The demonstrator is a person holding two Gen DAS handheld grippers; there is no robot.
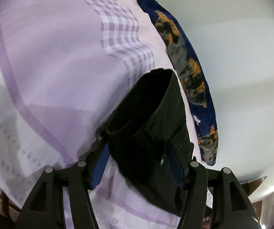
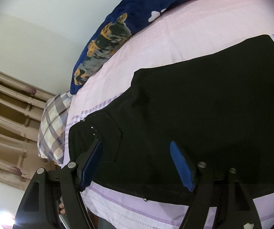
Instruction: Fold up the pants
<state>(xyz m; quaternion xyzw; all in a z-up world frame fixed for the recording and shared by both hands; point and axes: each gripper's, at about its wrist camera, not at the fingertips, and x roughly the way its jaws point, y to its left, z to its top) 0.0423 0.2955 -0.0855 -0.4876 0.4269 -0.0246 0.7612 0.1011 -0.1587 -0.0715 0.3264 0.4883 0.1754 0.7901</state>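
Plainly, the black pants point(image 2: 203, 105) lie spread flat on the bed point(image 2: 184, 43), which wears a pink and lilac sheet with checked bands; one long side of the garment runs along the bed's near edge, and a stitched back pocket point(image 2: 108, 133) with small metal rivets sits at the end nearest the plaid pillow point(image 2: 54, 126). No brand, label or writing can be read on the pants, the sheet or the tools. The right gripper point(image 2: 137, 164) hovers over that near edge with its blue-padded fingers point(image 2: 182, 166) standing well apart, with only flat black cloth behind the gap and nothing pinched. In the left wrist view, the left gripper point(image 1: 137, 168) has its fingers point(image 1: 100, 166) apart too, and a folded bundle of the pants point(image 1: 148, 118) lies between them; whether the pads press on it cannot be told. A navy blanket point(image 2: 118, 30) printed with orange and grey animals lies along the bed's far edge against the pale wall point(image 2: 41, 19), and beige curtains point(image 2: 7, 126) hang beyond the pillow.
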